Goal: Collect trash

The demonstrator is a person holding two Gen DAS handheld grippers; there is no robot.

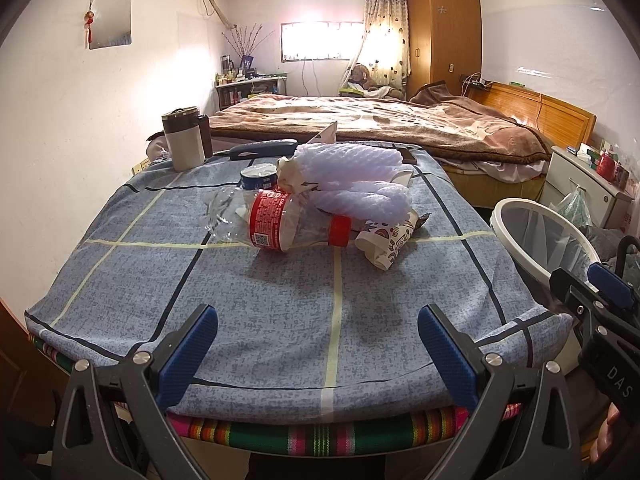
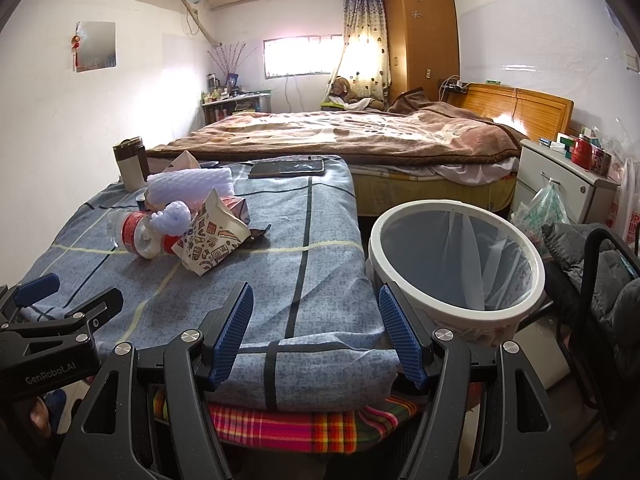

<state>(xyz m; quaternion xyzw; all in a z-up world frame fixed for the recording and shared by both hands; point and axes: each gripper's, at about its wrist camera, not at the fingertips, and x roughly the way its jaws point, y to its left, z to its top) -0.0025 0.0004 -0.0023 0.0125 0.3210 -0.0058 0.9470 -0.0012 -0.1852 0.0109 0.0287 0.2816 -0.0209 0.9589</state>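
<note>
Trash lies in a heap on the blue checked table (image 1: 280,312): a crushed clear bottle with a red label (image 1: 272,220), white foam netting (image 1: 352,176), a printed paper cup (image 1: 384,244), and a blue tin (image 1: 258,176). The same bottle (image 2: 136,234), netting (image 2: 188,182) and cup (image 2: 212,240) show in the right wrist view. My left gripper (image 1: 316,340) is open and empty at the table's near edge. My right gripper (image 2: 316,328) is open and empty over the table's near right corner. A white bin with a liner (image 2: 456,260) stands right of the table.
A brown-and-white mug (image 1: 184,140), a dark comb-like item (image 1: 264,148) and a phone (image 2: 286,168) lie at the table's far end. A bed (image 1: 380,124) lies beyond. A nightstand (image 2: 560,176) and a dark chair (image 2: 600,264) stand right.
</note>
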